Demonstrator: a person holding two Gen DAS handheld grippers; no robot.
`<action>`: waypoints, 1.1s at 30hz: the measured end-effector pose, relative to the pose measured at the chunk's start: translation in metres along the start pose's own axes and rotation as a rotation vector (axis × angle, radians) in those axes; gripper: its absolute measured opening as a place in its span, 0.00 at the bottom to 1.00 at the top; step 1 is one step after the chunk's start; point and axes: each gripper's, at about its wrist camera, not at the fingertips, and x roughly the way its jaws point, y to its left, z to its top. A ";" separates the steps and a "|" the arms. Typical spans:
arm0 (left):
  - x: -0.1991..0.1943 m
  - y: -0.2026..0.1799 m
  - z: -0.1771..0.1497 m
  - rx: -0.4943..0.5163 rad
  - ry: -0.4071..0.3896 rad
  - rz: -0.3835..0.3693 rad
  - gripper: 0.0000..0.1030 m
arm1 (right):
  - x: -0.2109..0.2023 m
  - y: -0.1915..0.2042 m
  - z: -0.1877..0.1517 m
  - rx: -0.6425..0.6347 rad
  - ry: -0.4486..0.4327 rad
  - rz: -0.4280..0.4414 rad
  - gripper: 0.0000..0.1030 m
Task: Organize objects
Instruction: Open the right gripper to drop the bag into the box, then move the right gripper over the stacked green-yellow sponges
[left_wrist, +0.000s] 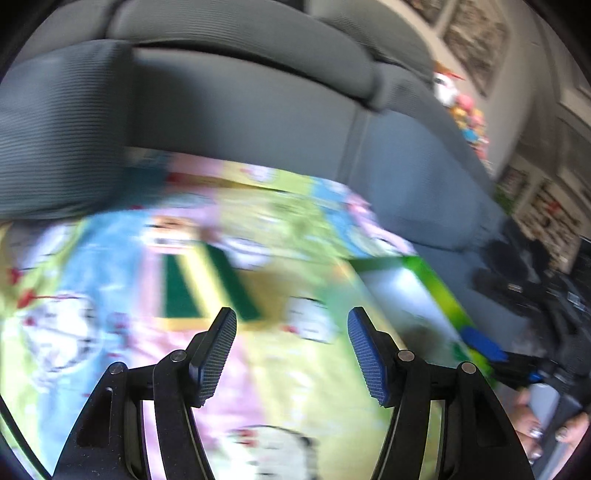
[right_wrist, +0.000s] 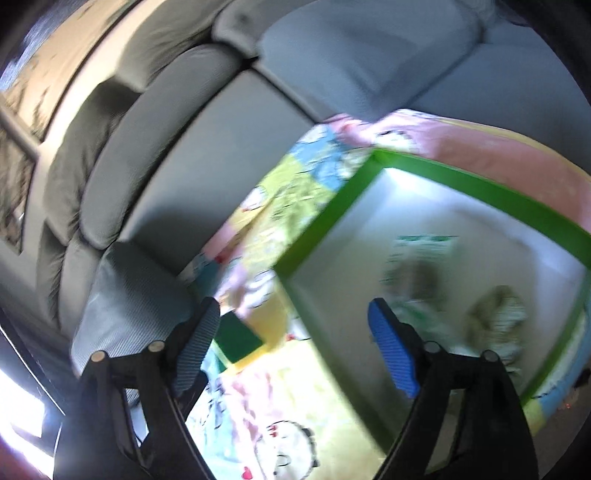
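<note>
A green-and-yellow sponge (left_wrist: 207, 291) lies on a cartoon-print blanket (left_wrist: 295, 229) spread over a grey sofa. My left gripper (left_wrist: 291, 317) hovers above the blanket just right of the sponge, open, with nothing between its fingers. To the right stands a white box with a green rim (left_wrist: 436, 284). In the right wrist view my right gripper (right_wrist: 293, 306) is open over the near corner of that box (right_wrist: 325, 225), holding nothing. Two blurred items lie inside: a white-and-green packet (right_wrist: 421, 266) and a striped bundle (right_wrist: 498, 317). The sponge (right_wrist: 236, 339) shows by the left finger.
A ribbed grey cushion (left_wrist: 55, 129) lies at the blanket's far left, also seen in the right wrist view (right_wrist: 129, 295). Sofa back cushions (left_wrist: 240, 48) rise behind. Plush toys (left_wrist: 465, 110) sit at the sofa's far end. A person's hand (left_wrist: 535, 432) holds the other gripper at right.
</note>
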 end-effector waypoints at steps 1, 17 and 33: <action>-0.003 0.011 0.003 -0.019 -0.012 0.035 0.62 | 0.003 0.008 -0.002 -0.023 0.010 0.029 0.83; -0.019 0.142 -0.003 -0.367 -0.001 0.314 0.67 | 0.118 0.099 -0.036 -0.216 0.187 0.050 0.91; -0.005 0.153 -0.006 -0.399 0.088 0.307 0.67 | 0.218 0.087 -0.068 -0.268 0.331 -0.053 0.75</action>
